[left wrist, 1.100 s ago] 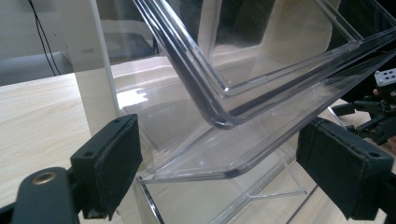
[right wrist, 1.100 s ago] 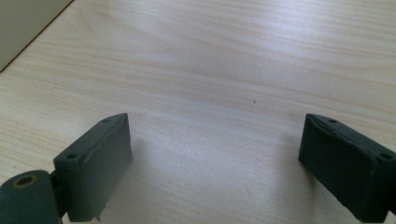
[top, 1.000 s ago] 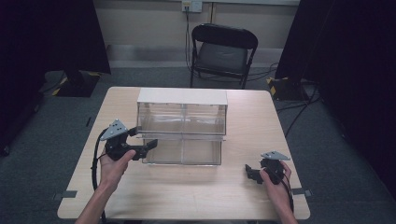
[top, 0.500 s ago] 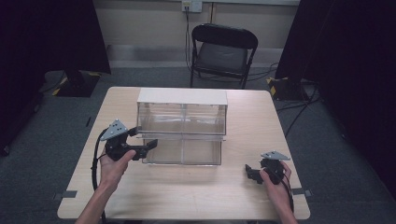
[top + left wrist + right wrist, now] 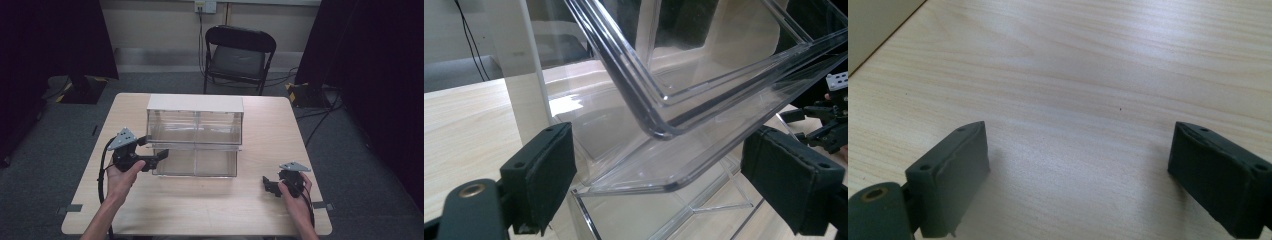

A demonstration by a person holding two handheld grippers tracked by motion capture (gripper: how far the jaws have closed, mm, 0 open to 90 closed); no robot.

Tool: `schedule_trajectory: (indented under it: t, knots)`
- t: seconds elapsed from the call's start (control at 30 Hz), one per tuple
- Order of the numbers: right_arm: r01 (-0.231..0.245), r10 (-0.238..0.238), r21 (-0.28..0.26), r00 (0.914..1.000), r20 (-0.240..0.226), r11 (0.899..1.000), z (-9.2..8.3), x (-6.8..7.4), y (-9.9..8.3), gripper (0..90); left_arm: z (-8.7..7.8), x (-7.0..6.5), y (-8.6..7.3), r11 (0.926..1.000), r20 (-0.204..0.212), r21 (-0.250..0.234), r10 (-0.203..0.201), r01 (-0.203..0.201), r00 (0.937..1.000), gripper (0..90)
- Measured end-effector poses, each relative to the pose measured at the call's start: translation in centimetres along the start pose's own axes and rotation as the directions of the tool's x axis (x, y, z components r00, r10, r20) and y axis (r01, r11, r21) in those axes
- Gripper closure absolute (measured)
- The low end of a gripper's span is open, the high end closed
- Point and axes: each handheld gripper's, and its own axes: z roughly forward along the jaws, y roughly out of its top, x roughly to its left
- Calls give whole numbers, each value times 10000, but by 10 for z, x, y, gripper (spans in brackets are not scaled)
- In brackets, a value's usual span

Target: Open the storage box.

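Note:
A clear plastic drawer cabinet (image 5: pixel 195 103) with a white top stands at the middle of the wooden table (image 5: pixel 200 212). Its lower clear drawer (image 5: pixel 197 162) is pulled out toward me. My left gripper (image 5: pixel 156 150) is at the drawer's left front corner, open. In the left gripper view the drawer corner (image 5: pixel 664 125) lies between the wide-apart jaws of the left gripper (image 5: pixel 659 170), and neither pad presses on it. My right gripper (image 5: pixel 268 186) rests low at the table's front right, open. The right gripper (image 5: pixel 1078 170) has just bare wood between its jaws.
A black folding chair (image 5: pixel 240 55) stands beyond the table's far edge. Black curtains hang at both sides. Cables lie on the floor at the right. The right gripper (image 5: pixel 831 120) appears far off in the left gripper view. A pale cabinet side (image 5: pixel 868 25) edges the right gripper view.

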Motion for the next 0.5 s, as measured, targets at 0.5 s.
schedule_trajectory:
  t: [0.5]
  knots:
    - [-1,1,-6,10000,3,10000,0,0,0,86,0,0,0,10000,25,-24,-31,31,10000,143]
